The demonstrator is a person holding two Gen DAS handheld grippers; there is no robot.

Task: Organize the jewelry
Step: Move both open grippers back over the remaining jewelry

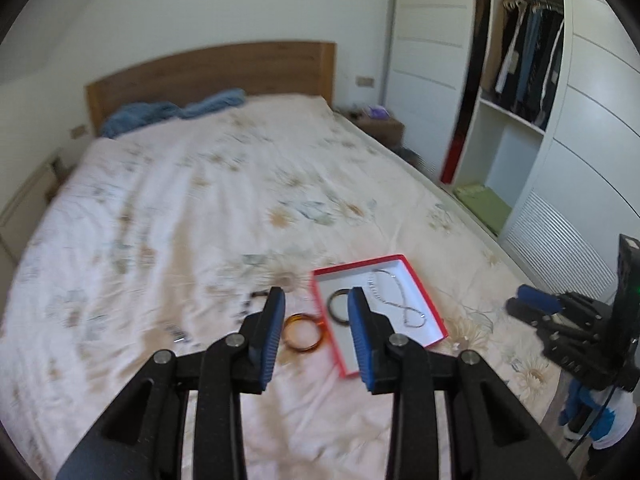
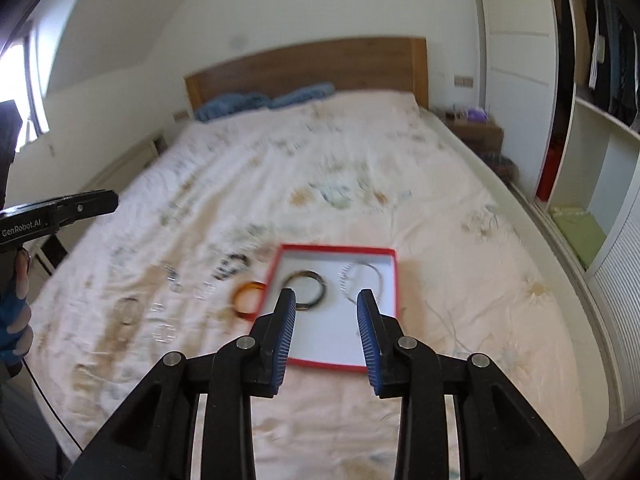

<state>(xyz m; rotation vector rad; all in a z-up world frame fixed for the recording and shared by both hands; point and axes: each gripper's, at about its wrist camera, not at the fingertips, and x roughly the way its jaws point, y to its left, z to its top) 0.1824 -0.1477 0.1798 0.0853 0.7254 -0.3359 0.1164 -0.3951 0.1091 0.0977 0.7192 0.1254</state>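
Left wrist view: your left gripper (image 1: pixel 316 300) hung above the bed (image 1: pixel 168 208) with its blue-padded jaws apart and nothing between them. Past the fingertips a shallow red box (image 1: pixel 424 300) with a white floor lay flat on the flowered bedspread. Inside it sat a dark bangle (image 1: pixel 336 308), partly hidden by one finger, and beside that a silver chain necklace (image 1: pixel 394 296) in a loose loop. An amber bangle (image 1: pixel 304 334) lay on the bedspread just outside the box's left wall, and a few small blurred pieces lay further left, too smeared to name. Your right gripper (image 1: pixel 520 300) showed at the right edge, raised off the bed beside the box. Right wrist view: your right gripper (image 2: pixel 326 300) likewise stood with its jaws parted and empty, above the near edge of the red box (image 2: pixel 276 264). The dark bangle (image 2: pixel 306 288) rested in the box's left half and the necklace (image 2: pixel 362 276) in its right half, apart from each other. The amber bangle (image 2: pixel 248 300) lay against the outside of the left wall. Several more rings and bracelets (image 2: pixel 230 266) were scattered on the bedspread to the left, blurred. Your left gripper (image 2: pixel 86 204) reached in from the left edge, held by a hand (image 2: pixel 16 316) in a blue sleeve.
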